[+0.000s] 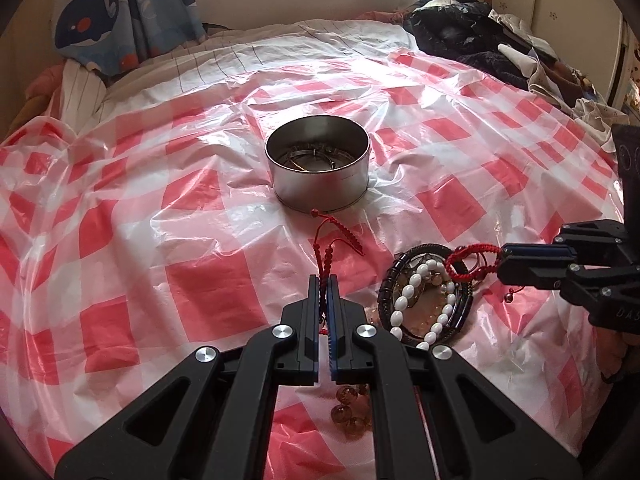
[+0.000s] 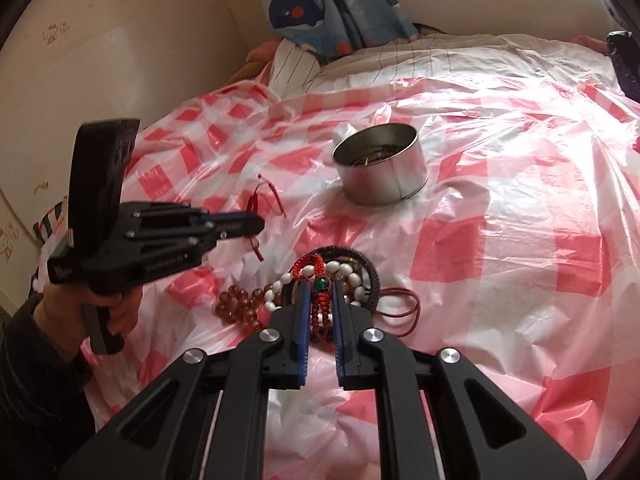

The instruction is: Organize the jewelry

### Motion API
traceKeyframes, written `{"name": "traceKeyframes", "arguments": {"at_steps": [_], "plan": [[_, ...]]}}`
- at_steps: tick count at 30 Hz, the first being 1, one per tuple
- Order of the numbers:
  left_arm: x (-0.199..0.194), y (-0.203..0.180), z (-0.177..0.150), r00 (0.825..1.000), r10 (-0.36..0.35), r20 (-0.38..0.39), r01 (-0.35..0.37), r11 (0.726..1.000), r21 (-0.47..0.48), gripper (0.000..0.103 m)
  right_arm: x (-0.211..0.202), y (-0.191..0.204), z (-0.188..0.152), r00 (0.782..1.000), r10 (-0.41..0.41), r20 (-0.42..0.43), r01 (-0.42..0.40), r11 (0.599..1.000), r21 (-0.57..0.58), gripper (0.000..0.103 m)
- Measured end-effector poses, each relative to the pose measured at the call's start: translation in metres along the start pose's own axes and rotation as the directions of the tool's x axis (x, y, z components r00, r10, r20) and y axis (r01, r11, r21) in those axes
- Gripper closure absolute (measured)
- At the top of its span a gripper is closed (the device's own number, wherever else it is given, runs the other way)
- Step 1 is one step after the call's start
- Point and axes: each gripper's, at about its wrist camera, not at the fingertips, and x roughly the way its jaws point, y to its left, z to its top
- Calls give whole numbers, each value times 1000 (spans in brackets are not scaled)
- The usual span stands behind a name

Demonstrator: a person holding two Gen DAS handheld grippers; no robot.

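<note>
Two hand-held grippers work over a bed covered by a red-and-white checked plastic sheet [image 1: 168,240]; the step in hand is the lifting of braided cord pieces out of the jewelry pile for transfer to the tin.

Left: the left gripper [image 1: 324,280] has its fingers [image 1: 313,300] pressed together on a thin red cord bracelet [image 1: 336,244], whose free end trails forward over the sheet toward the tin. In the right wrist view the same gripper is seen from the side, carried by the person's hand [image 2: 116,312], with red cord hanging at its tip.

Centre: the round metal tin [image 1: 318,168] stands open and upright on the sheet, well apart from both grippers, with thin metal bangles already lying inside it.

Right: the pile holds a dark beaded bracelet [image 1: 390,280], a white bead bracelet [image 1: 408,300] and amber beads [image 1: 352,412], all touching or overlapping. The right gripper [image 2: 320,288] has its fingers [image 2: 303,312] drawn in on a red braided bracelet with a green bead [image 2: 320,285], which is raised a little over the pile in the left wrist view.

Judged next move: each cord piece should be lifted clear and carried over the tin's rim before release. The main risk is the braid snagging neighbouring beads, so a slow, straight lift seems called for.
</note>
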Motion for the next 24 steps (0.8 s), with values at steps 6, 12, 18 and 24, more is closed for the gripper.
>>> {"name": "traceKeyframes", "arguments": {"at_steps": [6, 12, 18, 24], "plan": [[2, -5, 0, 999, 41, -5, -41, 999, 25, 100, 0, -3, -1, 1000, -8, 13, 7, 1000, 18, 92], [3, -8, 0, 998, 65, -7, -65, 997, 46, 100, 3, -3, -2, 1000, -1, 6, 1, 1000, 15, 92], [4, -8, 0, 997, 73, -7, -73, 996, 49, 100, 0, -1, -1, 1000, -2, 28, 2, 1000, 9, 92], [5, -8, 0, 997, 75, -5, -75, 996, 46, 100, -2, -2, -1, 999, -2, 40, 2, 1000, 10, 92]]}}
